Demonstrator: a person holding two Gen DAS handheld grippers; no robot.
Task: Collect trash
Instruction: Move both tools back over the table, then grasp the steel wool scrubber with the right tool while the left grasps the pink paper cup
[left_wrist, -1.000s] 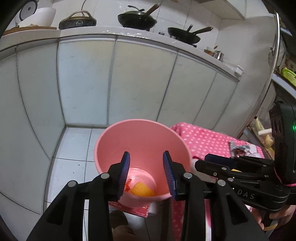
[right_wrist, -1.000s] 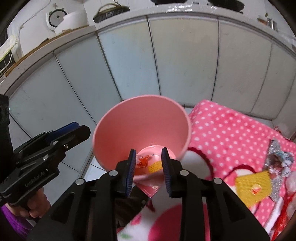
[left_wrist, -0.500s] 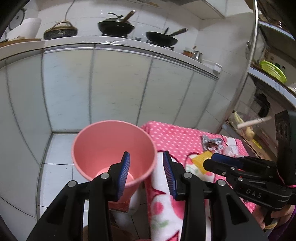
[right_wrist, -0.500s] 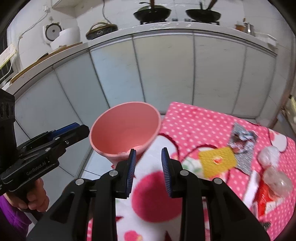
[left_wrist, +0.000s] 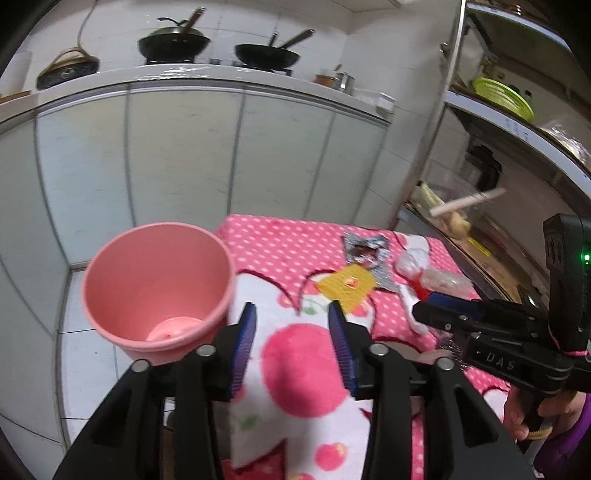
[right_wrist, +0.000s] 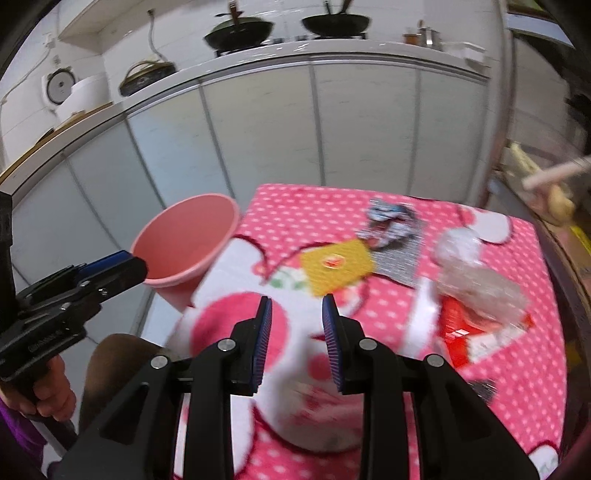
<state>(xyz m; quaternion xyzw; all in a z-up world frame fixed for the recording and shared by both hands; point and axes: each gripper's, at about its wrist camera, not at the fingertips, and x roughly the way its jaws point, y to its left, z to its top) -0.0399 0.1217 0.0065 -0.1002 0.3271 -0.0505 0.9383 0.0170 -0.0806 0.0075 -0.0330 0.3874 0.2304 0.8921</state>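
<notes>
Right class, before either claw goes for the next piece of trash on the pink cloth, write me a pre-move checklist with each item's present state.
1. Left claw empty, jaws apart after just opening wider: ok.
2. Right claw empty, jaws apart: ok.
3. Pink bin upright beside the cloth, mouth unobstructed: ok.
4. Yellow packet lying flat in the open on the dotted cloth: ok.
5. Silver wrapper free of the yellow packet: not ok, the packet overlaps it.
6. Clear plastic separate from the red packet: cannot tell, blurred.

wrist views downward, sharing pink bin (left_wrist: 159, 288)
</notes>
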